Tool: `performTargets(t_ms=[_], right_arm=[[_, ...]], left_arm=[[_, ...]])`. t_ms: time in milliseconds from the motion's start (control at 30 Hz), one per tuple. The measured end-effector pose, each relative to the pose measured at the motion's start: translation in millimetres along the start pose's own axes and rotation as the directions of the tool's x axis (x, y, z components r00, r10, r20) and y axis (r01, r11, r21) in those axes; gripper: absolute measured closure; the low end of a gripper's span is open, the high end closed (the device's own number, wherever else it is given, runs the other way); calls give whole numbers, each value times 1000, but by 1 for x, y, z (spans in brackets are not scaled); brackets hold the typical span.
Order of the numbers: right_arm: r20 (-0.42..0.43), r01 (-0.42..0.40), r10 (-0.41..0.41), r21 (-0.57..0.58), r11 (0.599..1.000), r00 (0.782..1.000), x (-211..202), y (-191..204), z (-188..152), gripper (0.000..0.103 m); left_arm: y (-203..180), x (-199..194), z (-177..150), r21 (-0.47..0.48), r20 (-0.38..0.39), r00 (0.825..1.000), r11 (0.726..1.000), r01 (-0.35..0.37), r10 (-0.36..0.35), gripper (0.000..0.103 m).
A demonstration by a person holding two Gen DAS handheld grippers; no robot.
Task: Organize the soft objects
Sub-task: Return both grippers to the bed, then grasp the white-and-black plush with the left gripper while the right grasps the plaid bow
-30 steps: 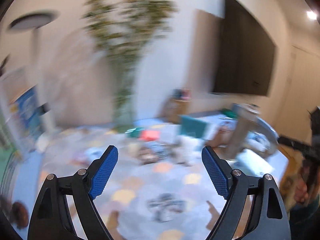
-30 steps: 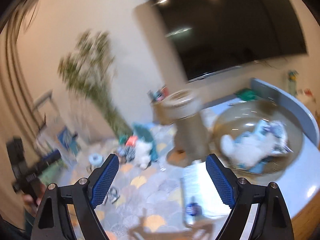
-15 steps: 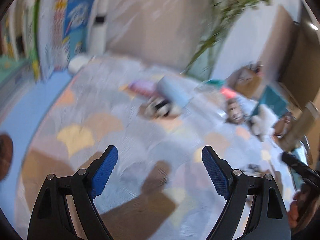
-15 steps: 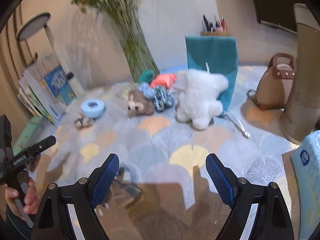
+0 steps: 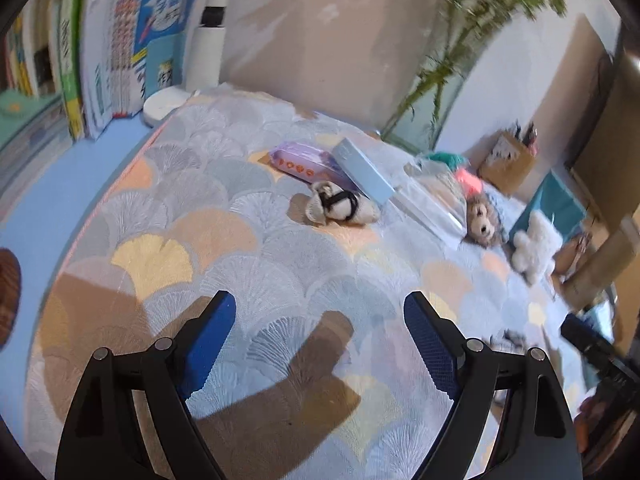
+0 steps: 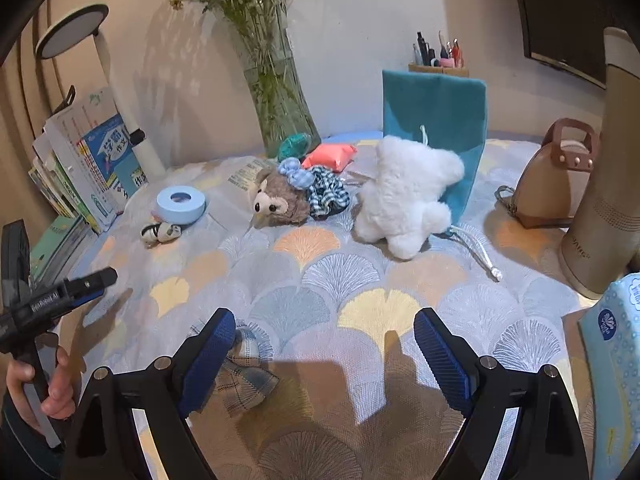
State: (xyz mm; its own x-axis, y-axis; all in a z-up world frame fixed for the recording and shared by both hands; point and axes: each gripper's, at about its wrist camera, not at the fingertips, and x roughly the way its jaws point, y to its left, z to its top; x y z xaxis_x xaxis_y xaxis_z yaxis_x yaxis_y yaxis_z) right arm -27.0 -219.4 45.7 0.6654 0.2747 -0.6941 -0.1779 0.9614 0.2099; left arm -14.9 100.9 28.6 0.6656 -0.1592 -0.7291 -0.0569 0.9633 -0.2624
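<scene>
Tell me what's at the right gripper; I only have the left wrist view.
Observer: The right gripper has its jaws opening, with nothing between them. A plaid cloth lies by one finger, on the left in its view.
Operator: Is the white plush free to grab?
Observer: The white plush leans on the teal bag, whose white cord trails out beneath the plush.
Operator: Anything further right?
Observer: A blue tissue pack lies at the right edge, beside a tall tan tumbler.
</scene>
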Motion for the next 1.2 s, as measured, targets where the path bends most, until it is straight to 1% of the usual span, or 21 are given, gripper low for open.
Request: performTargets(t_ms=[67,100,133,167,200,300,367,467,533,567,667,733,767,833,867,933,1000,1067,1133,1167,1200], right_arm=[[-25,-54,55,11,998,998,-4,2,0,13],[-44,-106,106,18,994,993,-6,6,0,13],[-53,-134,135,18,991,989,-7,10,0,13],[-64,-161,161,13,987,985,-8,16,0,9],[-71,-166,166,3,986,984,-7,21,0,1],[-94,-139,132,-65,988,987,2,47,-3,0],[-106,-94,83,-105,990,991,10,59,-7,0],[-132,-39,19,-148,988,991,22,73,-16,0],[-144,-2,-21,-160,987,989,27,74,-21,0],[-141,16,-40,-170,985,989,28,75,-21,0],[-115,54,-76,-187,981,990,27,77,-21,0],[-113,84,-107,-195,977,988,30,78,-20,6],[-121,91,-117,-201,975,986,32,79,-20,12],[-137,84,-115,-215,973,984,35,80,-21,14],[-142,82,-116,-222,972,983,37,82,-22,14],[-149,87,-125,-241,967,981,40,85,-21,17],[-154,83,-126,-259,962,980,42,88,-23,26],[-156,72,-117,-269,961,981,43,90,-24,32],[-158,56,-102,-271,961,982,43,90,-24,38],[-155,56,-101,-273,960,983,43,91,-25,42],[-152,62,-107,-275,960,983,42,91,-25,44]], left_arm=[[-10,-5,3,75,-55,998,997,2,2,18],[-16,-14,6,132,-54,998,991,-10,17,18],[-20,-22,9,164,-36,999,986,-20,26,18],[-24,-33,13,202,-10,999,979,-28,31,17],[-27,-41,19,234,2,1000,972,-24,24,17],[-32,-51,34,260,36,999,966,4,-14,16],[-36,-43,43,274,29,999,962,9,-18,15],[-42,-10,53,297,-19,1000,954,25,-20,15],[-45,12,56,290,-44,999,957,3,11,15],[-44,24,57,285,-49,999,958,-7,22,15],[-40,51,60,253,-27,1000,968,-7,14,16],[-32,63,60,210,-30,1000,978,11,-5,18],[-28,65,59,191,-33,999,981,26,-20,19],[-20,66,60,154,-38,999,987,43,-37,19],[-16,64,61,140,-16,999,989,42,-41,19],[-16,64,62,139,-15,999,990,38,-36,20],[-17,72,62,148,-60,997,987,59,-51,35],[-19,77,60,161,-85,996,986,50,-36,37],[-21,78,61,182,-75,997,982,43,-30,39],[-24,77,60,194,-72,997,980,43,-30,53],[-25,78,59,203,-75,997,978,43,-28,56]])
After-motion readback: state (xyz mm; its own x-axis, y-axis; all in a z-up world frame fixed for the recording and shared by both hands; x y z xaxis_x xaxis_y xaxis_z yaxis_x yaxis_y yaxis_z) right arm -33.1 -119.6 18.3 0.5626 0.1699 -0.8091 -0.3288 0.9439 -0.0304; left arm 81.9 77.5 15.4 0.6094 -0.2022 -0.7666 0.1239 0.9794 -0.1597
